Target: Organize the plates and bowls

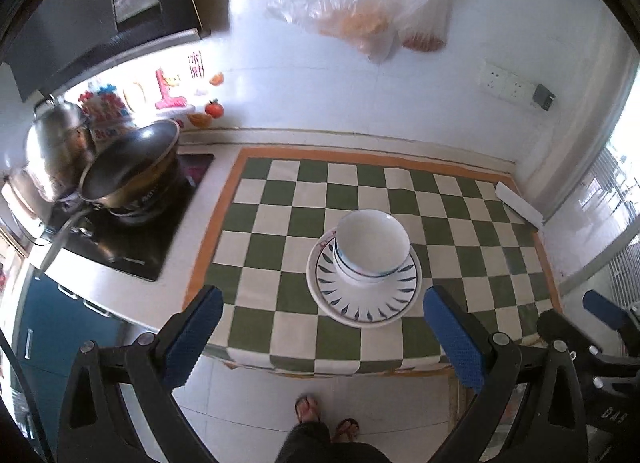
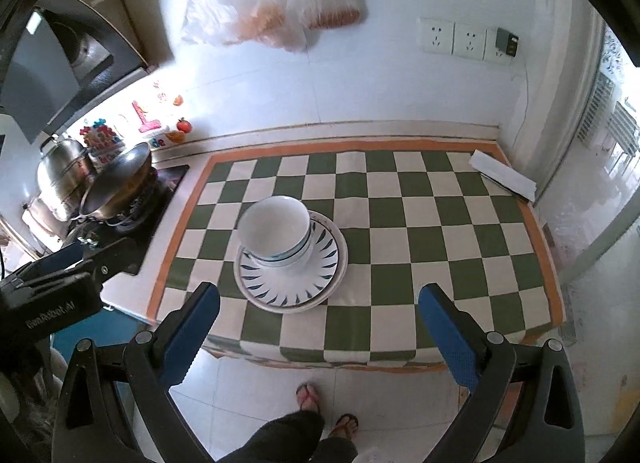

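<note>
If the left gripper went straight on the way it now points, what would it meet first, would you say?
Probably the stacked bowls on the plates, which lie between its open fingers' line; depth is unclear.

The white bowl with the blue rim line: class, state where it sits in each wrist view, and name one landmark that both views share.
Left wrist view: the white bowl sits right of centre, stacked on the plates.
Right wrist view: the white bowl sits left of centre, on the same plates.
Shared landmark: the green and white checkered cloth under the stack.
</note>
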The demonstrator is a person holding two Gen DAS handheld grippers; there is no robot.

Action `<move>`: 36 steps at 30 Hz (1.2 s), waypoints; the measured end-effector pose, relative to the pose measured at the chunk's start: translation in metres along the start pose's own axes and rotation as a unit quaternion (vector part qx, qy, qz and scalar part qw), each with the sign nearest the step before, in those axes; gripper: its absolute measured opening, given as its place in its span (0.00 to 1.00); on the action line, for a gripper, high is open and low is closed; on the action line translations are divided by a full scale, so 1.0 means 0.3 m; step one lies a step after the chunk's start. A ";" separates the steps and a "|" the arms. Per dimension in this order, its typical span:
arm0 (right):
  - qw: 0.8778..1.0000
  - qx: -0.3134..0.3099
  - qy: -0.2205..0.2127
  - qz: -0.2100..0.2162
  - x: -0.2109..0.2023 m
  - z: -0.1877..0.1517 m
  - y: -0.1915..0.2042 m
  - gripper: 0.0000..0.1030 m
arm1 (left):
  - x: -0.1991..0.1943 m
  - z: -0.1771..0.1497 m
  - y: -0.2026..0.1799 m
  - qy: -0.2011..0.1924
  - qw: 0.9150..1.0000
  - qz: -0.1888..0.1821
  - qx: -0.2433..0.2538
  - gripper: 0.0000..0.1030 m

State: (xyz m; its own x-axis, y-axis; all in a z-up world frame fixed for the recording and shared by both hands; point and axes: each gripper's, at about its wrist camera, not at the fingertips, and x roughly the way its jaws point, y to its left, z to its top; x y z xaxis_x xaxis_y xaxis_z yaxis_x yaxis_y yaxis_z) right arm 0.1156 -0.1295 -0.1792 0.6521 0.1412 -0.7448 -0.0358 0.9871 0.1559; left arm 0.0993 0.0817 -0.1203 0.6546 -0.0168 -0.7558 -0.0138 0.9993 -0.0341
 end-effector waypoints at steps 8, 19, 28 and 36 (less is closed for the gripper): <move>1.000 -0.006 -0.020 -0.009 -0.218 -0.065 0.063 0.99 | -0.181 -0.083 0.020 0.001 1.000 -0.009 0.016 1.00; 1.000 0.000 -0.017 -0.018 -0.374 -0.163 0.146 0.99 | -0.318 -0.137 0.081 -0.005 1.000 0.002 0.030 1.00; 0.999 0.001 -0.028 -0.029 -0.433 -0.182 0.192 0.99 | -0.362 -0.161 0.103 -0.010 0.999 -0.007 0.040 1.00; 0.999 0.006 -0.026 -0.031 -0.435 -0.183 0.200 0.99 | -0.362 -0.177 0.104 -0.005 0.999 -0.006 0.049 1.00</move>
State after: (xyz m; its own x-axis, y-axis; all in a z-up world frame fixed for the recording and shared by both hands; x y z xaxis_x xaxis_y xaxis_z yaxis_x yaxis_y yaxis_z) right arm -0.0133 -0.0845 -0.1083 0.6916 0.0759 -0.7183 0.0151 0.9927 0.1195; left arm -0.0124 0.1129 -0.0740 0.6613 -0.0298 -0.7495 0.0686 0.9974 0.0209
